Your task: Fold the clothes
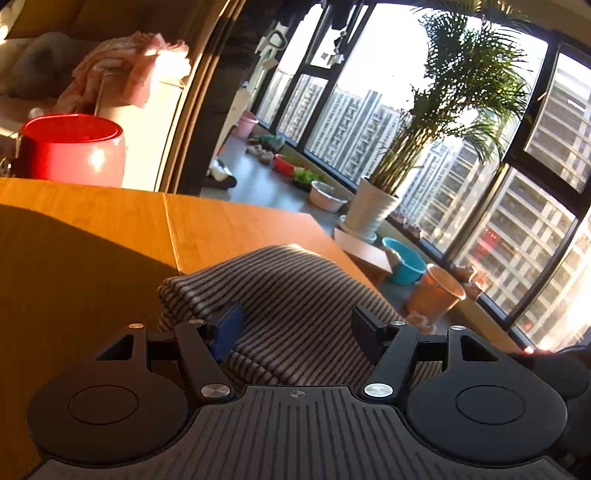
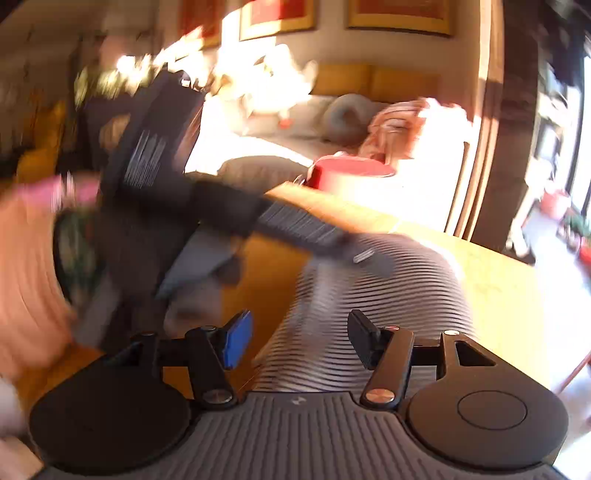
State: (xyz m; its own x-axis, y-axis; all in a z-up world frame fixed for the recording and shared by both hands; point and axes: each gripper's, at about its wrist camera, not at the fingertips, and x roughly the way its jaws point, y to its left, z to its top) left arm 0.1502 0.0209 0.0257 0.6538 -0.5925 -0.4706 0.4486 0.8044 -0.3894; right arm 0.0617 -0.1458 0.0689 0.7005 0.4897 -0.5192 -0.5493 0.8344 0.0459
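One striped knit garment [image 1: 295,295] — soft (mounded)

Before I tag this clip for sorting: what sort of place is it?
Most likely a high-rise flat's living room: a wooden table holding a striped garment, a sofa behind it, and a potted palm by big windows facing tower blocks.

No text, label, brand, number or sign can be read in either view. A small crosshair mark [image 1: 297,393] is moulded on the near ribbed body of the left gripper, and a similar small mark [image 2: 297,401] is seen on the right gripper's body, but no letters are formed by either. The framed pictures [image 2: 400,14] on the far wall are blurred, and no writing can be made out on them.
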